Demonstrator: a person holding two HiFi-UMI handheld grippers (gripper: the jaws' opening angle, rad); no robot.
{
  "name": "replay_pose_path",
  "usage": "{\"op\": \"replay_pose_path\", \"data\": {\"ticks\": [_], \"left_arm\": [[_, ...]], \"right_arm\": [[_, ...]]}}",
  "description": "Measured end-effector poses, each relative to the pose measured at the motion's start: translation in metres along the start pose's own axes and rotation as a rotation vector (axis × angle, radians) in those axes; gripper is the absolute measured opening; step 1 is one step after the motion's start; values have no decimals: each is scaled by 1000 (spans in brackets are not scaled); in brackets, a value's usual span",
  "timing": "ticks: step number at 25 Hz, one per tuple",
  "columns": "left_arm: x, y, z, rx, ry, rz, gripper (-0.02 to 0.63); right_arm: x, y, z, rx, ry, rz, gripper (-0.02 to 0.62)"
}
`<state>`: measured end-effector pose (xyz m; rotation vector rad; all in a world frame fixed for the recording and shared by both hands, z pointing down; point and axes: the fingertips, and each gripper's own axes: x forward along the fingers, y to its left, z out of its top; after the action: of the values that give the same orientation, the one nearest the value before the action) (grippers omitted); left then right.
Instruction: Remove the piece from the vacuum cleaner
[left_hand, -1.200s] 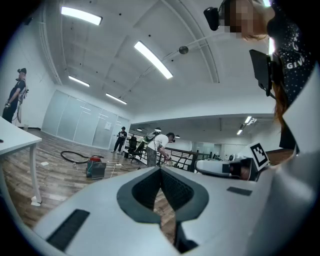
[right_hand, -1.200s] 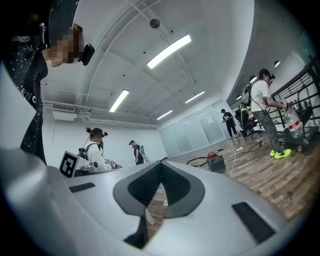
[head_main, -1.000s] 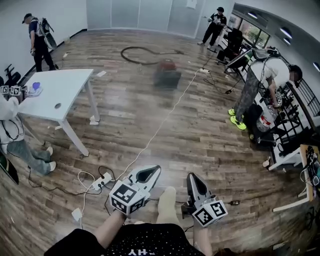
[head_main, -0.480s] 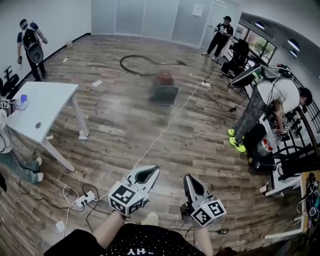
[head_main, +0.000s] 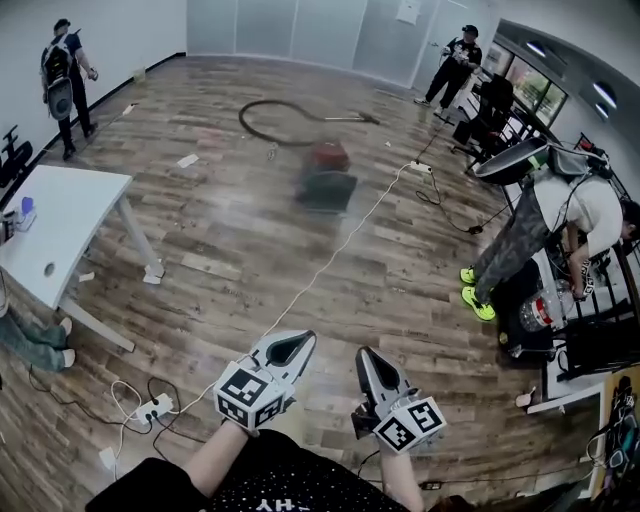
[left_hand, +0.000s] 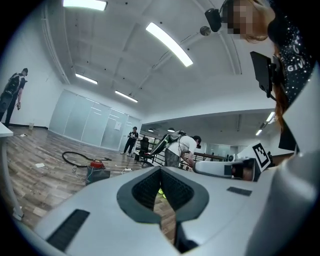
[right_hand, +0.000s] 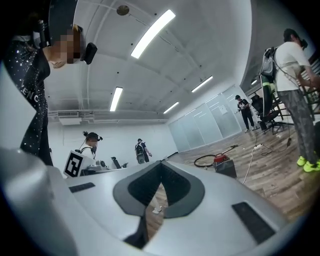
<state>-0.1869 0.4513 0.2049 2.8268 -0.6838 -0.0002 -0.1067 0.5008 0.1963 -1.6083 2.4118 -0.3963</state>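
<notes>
**Wood-plank floor, open room: both hand-held grippers shut and empty, vacuum cleaner well apart from them**

1. Setting. Wood-plank floor fills most of the head view. A white desk stands at the left edge of the frame. Glass partitions close the room along the top edge.

2. Task item. The vacuum cleaner sits on the floor in the upper centre of the head view, red on top and dark below. Its hose lies in a loop on the floor just above and to the left of it. Whether the hose is joined to the body cannot be told at this size. The vacuum cleaner also shows at centre left of the left gripper view and at centre right of the right gripper view.

3. Grippers.
   - The left hand-held gripper is at the lower centre of the head view. Its own view shows the jaws closed tip to tip with nothing between them.
   - The right hand-held gripper is just beside it, to the right. Its jaws are likewise closed and hold nothing.
   - Both point towards the vacuum cleaner and are well apart from it.

4. Other items. A white cable runs diagonally across the floor, passing right of the vacuum cleaner and down to the lower left. A power strip lies at the lower left. One person stands at the upper left, a second at the upper right, and a third bends over at the right edge.
</notes>
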Motion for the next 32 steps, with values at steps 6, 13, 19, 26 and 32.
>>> {"op": "replay_pose_path", "data": {"ticks": [6, 13, 19, 26, 32], "left_arm": [[117, 51, 24, 6, 3, -49, 8], [231, 127, 70, 14, -26, -71, 8], [293, 169, 82, 19, -21, -83, 8], [336, 208, 83, 2, 10, -49, 8], [393, 260, 85, -23, 17, 22, 8]], "right_arm": [[61, -104, 37, 1, -1, -40, 11], [156, -202, 91, -14, -35, -31, 11], [206, -260, 103, -7, -45, -27, 11], [247, -308, 107, 31, -18, -2, 11], [303, -372, 119, 58, 5, 44, 11]]}}
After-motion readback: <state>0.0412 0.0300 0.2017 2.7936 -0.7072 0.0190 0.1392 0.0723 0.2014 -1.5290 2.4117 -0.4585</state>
